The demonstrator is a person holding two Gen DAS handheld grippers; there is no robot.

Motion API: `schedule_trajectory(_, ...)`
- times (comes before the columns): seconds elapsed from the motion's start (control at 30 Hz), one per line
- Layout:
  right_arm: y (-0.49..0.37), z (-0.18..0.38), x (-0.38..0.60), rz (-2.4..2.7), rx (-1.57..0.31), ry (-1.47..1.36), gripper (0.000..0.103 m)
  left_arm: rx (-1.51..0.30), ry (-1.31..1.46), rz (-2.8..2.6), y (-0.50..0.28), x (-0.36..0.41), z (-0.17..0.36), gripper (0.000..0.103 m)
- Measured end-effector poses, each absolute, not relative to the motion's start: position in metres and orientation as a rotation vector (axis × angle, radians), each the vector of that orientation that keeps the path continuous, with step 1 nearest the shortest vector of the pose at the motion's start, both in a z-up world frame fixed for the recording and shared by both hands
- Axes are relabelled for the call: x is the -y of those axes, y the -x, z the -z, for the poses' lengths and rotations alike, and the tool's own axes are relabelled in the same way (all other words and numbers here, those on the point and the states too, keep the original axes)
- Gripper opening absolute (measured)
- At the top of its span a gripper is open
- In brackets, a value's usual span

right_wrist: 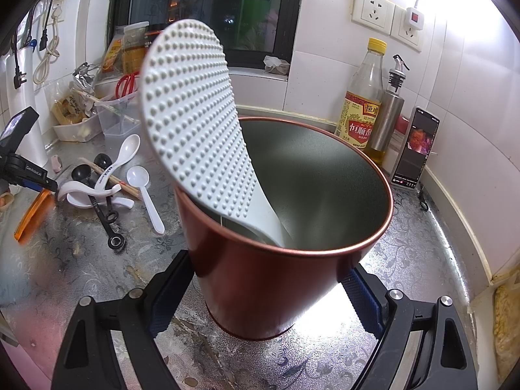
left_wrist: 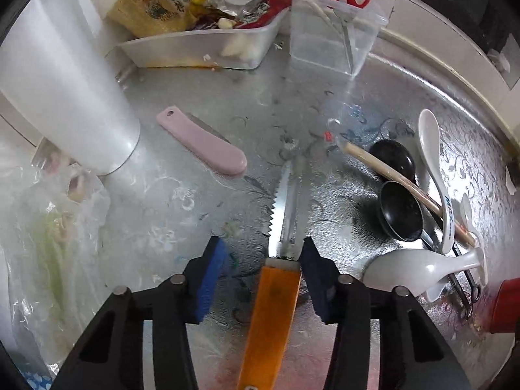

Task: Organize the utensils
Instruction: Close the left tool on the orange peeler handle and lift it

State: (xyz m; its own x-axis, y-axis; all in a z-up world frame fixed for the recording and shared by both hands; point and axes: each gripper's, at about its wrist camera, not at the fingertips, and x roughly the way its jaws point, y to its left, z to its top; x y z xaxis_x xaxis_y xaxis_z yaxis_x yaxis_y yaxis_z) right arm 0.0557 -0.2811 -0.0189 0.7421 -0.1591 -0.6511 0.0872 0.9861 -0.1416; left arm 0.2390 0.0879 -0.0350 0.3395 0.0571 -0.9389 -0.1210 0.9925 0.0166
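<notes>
while the red cup (right_wrist: 286,260) holds a white rice paddle (right_wrist: 195,123), right gripper (right_wrist: 263,305) clamps it; left gripper (left_wrist: 263,279) spread wide around orange-handled knife (left_wrist: 276,305).

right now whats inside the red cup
A white dimpled rice paddle stands in the red cup, head sticking out above the rim. Its handle end and the cup's bottom are hidden by the near wall.

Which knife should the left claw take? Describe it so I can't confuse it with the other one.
On the silver patterned countertop, look between the left claw fingers. The orange-handled knife lies there, its serrated blade pointing away. The other, a pink-handled knife, lies farther off.
</notes>
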Motion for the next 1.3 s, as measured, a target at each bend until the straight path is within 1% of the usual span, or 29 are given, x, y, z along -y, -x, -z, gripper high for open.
schedule_trajectory(0.2,-0.056,0.019,0.281,0.136,-0.723,0.105,0.091,-1.215,0.073,-0.139,-0.242,-0.105,0.035,0.046)
schedule_trajectory(0.4,-0.056,0.019,0.281,0.136,-0.723,0.105,0.091,-1.204,0.077,-0.152,-0.243,-0.104,0.037,0.042)
schedule_trajectory(0.47,-0.056,0.019,0.281,0.136,-0.723,0.105,0.091,-1.197,0.082,-0.158,-0.242,-0.105,0.038,0.037)
schedule_trajectory(0.53,-0.056,0.019,0.281,0.136,-0.723,0.105,0.091,-1.193,0.090,-0.170,-0.240,-0.104,0.037,0.022)
schedule_trajectory(0.7,-0.057,0.019,0.281,0.136,-0.724,0.105,0.091,-1.171,0.146,-0.149,-0.234,-0.105,0.038,0.022)
schedule_trajectory(0.9,-0.058,0.019,0.281,0.136,-0.724,0.105,0.091,-1.123,0.148,-0.135,-0.219,-0.098,0.029,0.022)
schedule_trajectory(1.3,-0.058,0.019,0.281,0.137,-0.725,0.106,0.091,-0.980,0.114,-0.083,-0.195,-0.077,-0.027,0.022)
